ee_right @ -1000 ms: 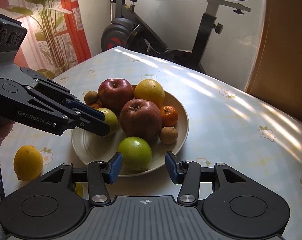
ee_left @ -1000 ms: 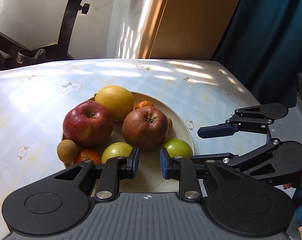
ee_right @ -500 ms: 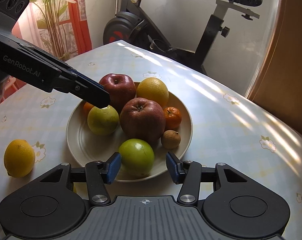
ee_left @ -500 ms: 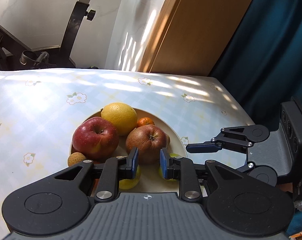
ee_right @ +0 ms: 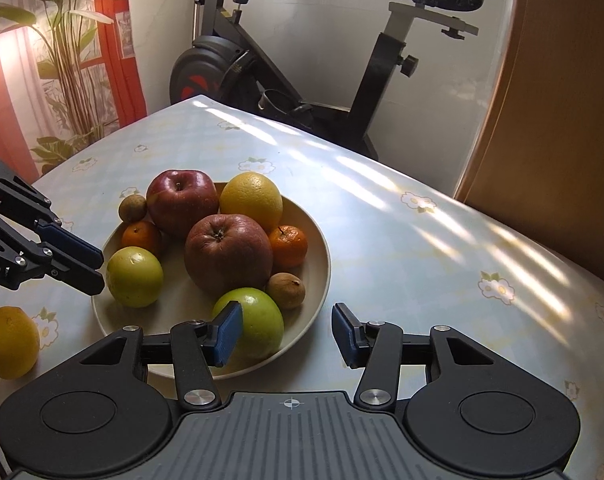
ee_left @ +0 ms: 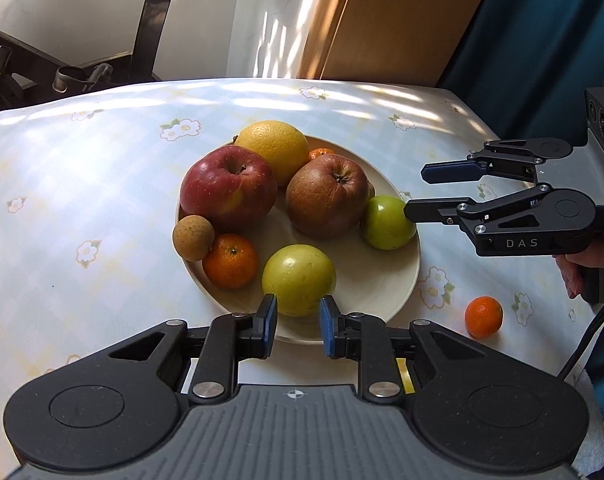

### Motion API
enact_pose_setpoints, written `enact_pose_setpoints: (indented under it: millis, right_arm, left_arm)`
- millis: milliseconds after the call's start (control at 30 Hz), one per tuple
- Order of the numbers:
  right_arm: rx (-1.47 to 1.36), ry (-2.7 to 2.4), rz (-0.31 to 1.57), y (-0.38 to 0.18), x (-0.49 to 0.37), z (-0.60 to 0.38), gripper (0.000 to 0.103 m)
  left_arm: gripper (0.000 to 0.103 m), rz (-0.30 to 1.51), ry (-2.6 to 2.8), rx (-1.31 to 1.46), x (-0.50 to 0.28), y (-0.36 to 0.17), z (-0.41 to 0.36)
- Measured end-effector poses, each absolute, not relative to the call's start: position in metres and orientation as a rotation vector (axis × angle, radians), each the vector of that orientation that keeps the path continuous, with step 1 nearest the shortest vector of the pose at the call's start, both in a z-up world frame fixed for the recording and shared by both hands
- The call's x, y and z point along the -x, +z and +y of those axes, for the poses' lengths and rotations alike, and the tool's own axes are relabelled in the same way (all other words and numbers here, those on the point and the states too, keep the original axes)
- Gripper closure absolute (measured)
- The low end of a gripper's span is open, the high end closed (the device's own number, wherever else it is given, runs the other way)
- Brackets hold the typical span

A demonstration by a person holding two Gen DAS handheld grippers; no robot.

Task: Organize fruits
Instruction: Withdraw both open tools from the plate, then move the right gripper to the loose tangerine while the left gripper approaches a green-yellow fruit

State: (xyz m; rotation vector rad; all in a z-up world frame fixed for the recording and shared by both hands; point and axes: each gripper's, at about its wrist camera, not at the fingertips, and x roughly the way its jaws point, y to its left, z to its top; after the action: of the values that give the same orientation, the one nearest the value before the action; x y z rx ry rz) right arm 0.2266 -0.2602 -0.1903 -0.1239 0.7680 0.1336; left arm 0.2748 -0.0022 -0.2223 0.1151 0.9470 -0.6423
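Observation:
A cream plate (ee_left: pixel 397 280) (ee_right: pixel 317 280) holds two red apples (ee_left: pixel 228 188) (ee_left: pixel 327 196), a yellow orange (ee_left: pixel 276 150), two green fruits (ee_left: pixel 298 280) (ee_left: pixel 385 222), tangerines and small brown fruits. My left gripper (ee_left: pixel 298 322) is open a little and empty, just short of the yellow-green fruit at the plate's near rim. My right gripper (ee_right: pixel 288 334) is open and empty, its left pad against the green fruit (ee_right: pixel 254 320). It also shows in the left wrist view (ee_left: pixel 415 192), beside the plate.
A loose tangerine (ee_left: pixel 483 316) lies on the flowered tablecloth right of the plate. A lemon (ee_right: pixel 10 342) lies on the cloth left of the plate. An exercise bike (ee_right: pixel 302 80) stands beyond the table's far edge. A wooden door and a blue curtain stand behind.
My left gripper has drawn back from the plate, leaving the yellow-green fruit lying on it. My right gripper has opened wider and stays by the green fruit.

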Motion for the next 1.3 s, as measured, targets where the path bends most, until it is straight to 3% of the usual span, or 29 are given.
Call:
enact_pose_setpoints:
  millis: [800, 1300]
  right_arm:
    - [0.077, 0.142, 0.745, -0.188, -0.204, -0.267, 0.058]
    - [0.008, 0.107, 0.717, -0.185, -0.158, -0.275, 0.058]
  left_arm:
    - [0.078, 0.934, -0.521, -0.142, -0.287, -0.231, -0.031]
    - [0.078, 0.869, -0.481, -0.166, -0.255, -0.202, -0.026]
